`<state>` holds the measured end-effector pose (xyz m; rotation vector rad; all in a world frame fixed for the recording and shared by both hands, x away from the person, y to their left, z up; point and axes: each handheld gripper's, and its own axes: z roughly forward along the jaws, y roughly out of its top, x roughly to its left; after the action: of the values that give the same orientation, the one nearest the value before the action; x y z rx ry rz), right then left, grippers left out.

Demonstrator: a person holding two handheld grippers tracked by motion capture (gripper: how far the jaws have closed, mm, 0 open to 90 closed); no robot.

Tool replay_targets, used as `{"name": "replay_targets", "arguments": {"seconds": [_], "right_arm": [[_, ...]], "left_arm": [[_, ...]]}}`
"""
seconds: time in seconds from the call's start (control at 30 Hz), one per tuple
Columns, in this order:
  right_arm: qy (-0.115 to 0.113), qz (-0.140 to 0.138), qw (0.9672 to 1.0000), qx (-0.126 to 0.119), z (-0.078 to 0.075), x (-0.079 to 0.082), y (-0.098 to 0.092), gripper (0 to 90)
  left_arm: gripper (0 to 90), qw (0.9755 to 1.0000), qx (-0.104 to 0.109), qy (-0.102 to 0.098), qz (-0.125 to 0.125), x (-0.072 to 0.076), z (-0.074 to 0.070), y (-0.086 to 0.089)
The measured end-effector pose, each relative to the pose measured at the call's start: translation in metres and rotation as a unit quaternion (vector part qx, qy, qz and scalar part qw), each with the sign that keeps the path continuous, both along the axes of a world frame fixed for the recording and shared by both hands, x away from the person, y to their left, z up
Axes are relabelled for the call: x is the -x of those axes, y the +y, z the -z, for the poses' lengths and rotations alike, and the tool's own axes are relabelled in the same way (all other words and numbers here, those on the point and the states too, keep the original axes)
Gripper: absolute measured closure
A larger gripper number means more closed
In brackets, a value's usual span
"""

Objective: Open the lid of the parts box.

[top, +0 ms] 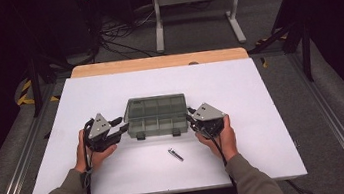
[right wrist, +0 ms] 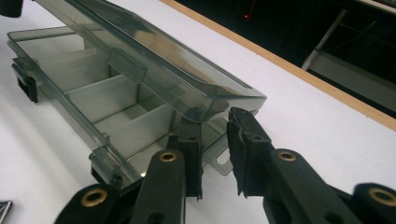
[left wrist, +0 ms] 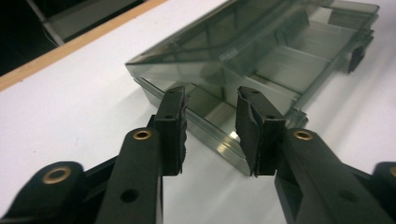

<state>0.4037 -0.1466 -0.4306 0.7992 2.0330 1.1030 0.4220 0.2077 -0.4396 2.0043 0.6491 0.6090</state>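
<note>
A smoky see-through compartment box (top: 156,115) lies at the middle of the white table (top: 260,90), its lid raised a little at the front. My left gripper (top: 123,129) is at the box's left end. In the left gripper view the jaws (left wrist: 210,100) stand apart, with the box's (left wrist: 280,60) near corner in the gap and no pad pressing on it. My right gripper (top: 191,119) is at the box's right end. Its jaws (right wrist: 215,123) are apart too, under the lid's corner and around the box's (right wrist: 116,93) end tab.
A small metal bolt (top: 175,154) lies on the table in front of the box, between the two hands; its tip (right wrist: 3,208) shows at the bottom left of the right gripper view. A wooden strip (top: 158,62) borders the far edge. Cables and a metal stand (top: 195,3) lie on the floor beyond.
</note>
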Motion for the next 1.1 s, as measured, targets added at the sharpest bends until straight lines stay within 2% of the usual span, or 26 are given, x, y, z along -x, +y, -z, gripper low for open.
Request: {"name": "replay_targets", "arguments": {"seconds": [0.13,0.27,0.37,0.4,0.57,0.6,1.0,1.1], "right_arm": [[-0.003,0.005,1.0000,-0.005,-0.001,-0.003,0.002,73.2],[-0.009,0.010,0.9999,0.003,-0.003,-0.003,0.003,73.8],[-0.013,0.010,0.9999,0.000,-0.004,-0.003,0.004,73.1],[-0.016,0.010,0.9998,0.000,-0.005,-0.003,0.004,73.5],[-0.031,0.012,0.9994,-0.010,-0.013,-0.004,0.003,74.1],[-0.034,0.014,0.9993,-0.009,-0.014,-0.004,0.003,74.3],[-0.047,0.012,0.9988,-0.004,-0.028,-0.009,0.003,78.2],[-0.049,0.012,0.9987,-0.002,-0.033,-0.010,0.004,78.2]], "left_arm": [[62.8,1.0000,0.002,-0.004,-0.007,-0.004,-0.002,0.000],[61.8,0.9997,-0.002,-0.021,-0.009,-0.006,-0.004,-0.003],[62.8,0.9996,-0.006,-0.026,-0.005,-0.007,-0.006,-0.005],[63.7,0.9992,-0.013,-0.037,-0.005,-0.007,-0.008,-0.007],[65.9,0.9988,-0.009,-0.048,-0.007,-0.010,-0.013,-0.008],[67.2,0.9986,0.002,-0.052,-0.003,-0.011,-0.014,-0.008],[73.1,0.9973,-0.001,-0.073,-0.013,-0.019,-0.026,-0.011],[75.2,0.9968,0.004,-0.078,-0.017,-0.022,-0.029,-0.011]]}}
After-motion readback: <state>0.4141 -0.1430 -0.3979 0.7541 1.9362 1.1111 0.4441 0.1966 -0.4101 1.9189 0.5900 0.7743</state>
